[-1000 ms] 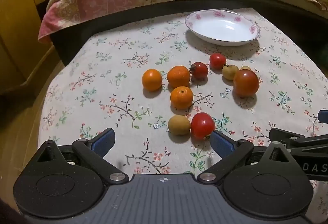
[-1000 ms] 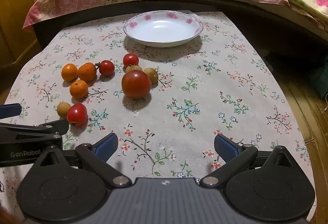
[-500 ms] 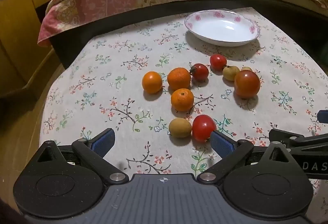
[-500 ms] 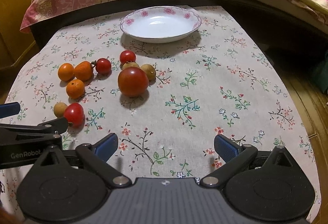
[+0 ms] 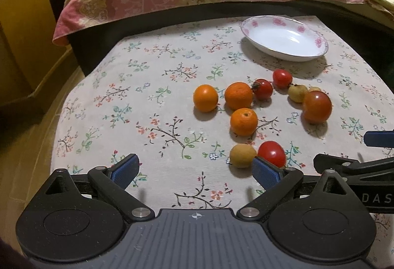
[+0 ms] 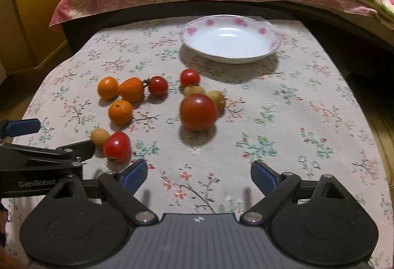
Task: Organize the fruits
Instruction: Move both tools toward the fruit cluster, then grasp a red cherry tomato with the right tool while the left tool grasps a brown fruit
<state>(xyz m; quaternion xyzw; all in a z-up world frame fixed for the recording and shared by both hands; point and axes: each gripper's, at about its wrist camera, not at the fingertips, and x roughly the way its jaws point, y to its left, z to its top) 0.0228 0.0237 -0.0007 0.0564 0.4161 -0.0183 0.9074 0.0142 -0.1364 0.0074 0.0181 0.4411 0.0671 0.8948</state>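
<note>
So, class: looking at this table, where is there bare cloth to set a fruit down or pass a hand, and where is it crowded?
Free: the tablecloth right of the big tomato, and the stretch left of the oranges. The white plate is also empty. Crowded: the fruit cluster between oranges and big tomato, and near the small red tomato.

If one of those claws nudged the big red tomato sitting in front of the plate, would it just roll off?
Probably yes: the big tomato is round and glossy, so it looks apt to roll on the flat tablecloth. Two small yellowish fruits touching its far side might slow it. Its smooth skin may slip under a light squeeze and bruise under a hard one.
</note>
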